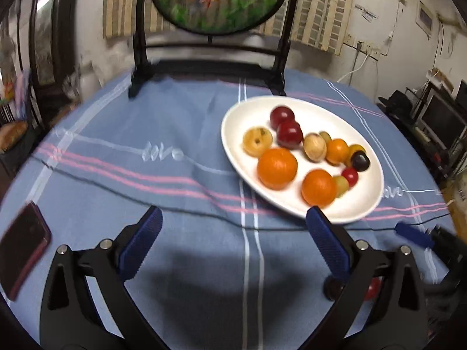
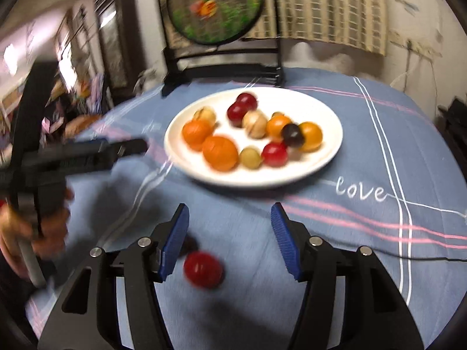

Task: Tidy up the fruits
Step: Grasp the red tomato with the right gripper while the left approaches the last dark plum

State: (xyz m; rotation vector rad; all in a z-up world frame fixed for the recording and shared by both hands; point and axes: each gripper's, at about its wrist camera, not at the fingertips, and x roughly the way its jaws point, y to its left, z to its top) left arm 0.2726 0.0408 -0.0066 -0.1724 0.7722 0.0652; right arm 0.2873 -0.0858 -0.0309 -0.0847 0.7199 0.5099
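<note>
Both released: left tool [image 1: 233, 218] empty above blue tablecloth [image 1: 175, 204], right tool [image 2: 229, 215] loosely flanking red fruit [image 2: 202, 269] near white plate [image 2: 327, 134].

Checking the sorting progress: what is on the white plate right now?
The white plate holds several oranges, red plums and small mixed fruits. One red fruit lies off it on the cloth. Anything beneath the fruits is covered.

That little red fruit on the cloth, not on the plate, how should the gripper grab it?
Probably across its round middle, coming down from above and behind. The red fruit lies alone on the tablecloth, short of the white plate, between the open fingers of the right gripper, nearer its left one. It's a smooth ball, so squeezing at its widest part keeps it from popping out.
</note>
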